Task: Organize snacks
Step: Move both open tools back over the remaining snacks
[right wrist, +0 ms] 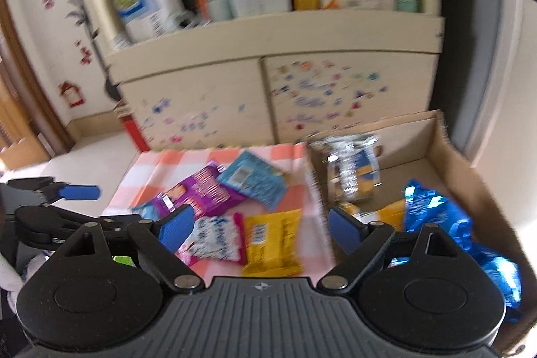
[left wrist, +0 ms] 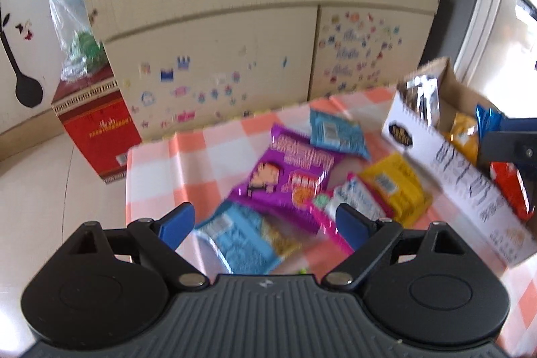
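Holding both grippers wide with nothing in them, we see the yellow snack packet [right wrist: 271, 244], lying lengthwise away from us, just ahead between our right gripper [right wrist: 260, 227] fingers, nearer than our left gripper [left wrist: 265, 223].

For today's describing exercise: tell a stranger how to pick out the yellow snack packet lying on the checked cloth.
Start at the orange-and-white checked tablecloth, left of the cardboard box. The yellow packet lies flat at the near end of the loose snacks, beside a pink-and-white packet. It is the only yellow one on the cloth.
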{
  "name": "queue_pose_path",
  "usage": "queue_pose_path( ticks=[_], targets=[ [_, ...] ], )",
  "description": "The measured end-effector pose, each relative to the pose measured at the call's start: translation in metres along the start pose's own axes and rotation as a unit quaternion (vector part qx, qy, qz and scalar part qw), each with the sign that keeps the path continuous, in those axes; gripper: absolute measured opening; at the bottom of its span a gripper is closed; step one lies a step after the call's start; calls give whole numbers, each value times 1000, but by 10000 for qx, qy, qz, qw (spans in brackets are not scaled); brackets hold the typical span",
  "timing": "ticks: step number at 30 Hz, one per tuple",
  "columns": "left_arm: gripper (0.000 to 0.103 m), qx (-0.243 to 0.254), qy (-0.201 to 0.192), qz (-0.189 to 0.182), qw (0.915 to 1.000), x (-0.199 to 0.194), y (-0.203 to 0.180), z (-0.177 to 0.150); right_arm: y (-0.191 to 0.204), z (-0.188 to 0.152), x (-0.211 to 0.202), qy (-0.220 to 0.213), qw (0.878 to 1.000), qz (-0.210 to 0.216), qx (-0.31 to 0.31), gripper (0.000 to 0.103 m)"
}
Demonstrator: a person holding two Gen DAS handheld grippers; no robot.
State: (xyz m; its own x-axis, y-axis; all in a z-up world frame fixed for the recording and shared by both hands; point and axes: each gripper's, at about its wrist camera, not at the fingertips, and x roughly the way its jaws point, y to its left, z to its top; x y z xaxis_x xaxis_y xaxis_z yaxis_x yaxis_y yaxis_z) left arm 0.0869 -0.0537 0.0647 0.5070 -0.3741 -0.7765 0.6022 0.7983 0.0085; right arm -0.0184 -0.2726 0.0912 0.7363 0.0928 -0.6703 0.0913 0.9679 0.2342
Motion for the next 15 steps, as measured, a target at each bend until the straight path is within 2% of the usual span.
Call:
queue_pose_path(
  ticks=[6,15],
  targets=[
    [91,379,331,-109,9987,13,-9,-24,20,-7,26,298,9986,280,-346,86],
    [91,495,588,-196,9968,30,-10,-48,26,-11,63,657,9966,409,-288,80]
  ],
)
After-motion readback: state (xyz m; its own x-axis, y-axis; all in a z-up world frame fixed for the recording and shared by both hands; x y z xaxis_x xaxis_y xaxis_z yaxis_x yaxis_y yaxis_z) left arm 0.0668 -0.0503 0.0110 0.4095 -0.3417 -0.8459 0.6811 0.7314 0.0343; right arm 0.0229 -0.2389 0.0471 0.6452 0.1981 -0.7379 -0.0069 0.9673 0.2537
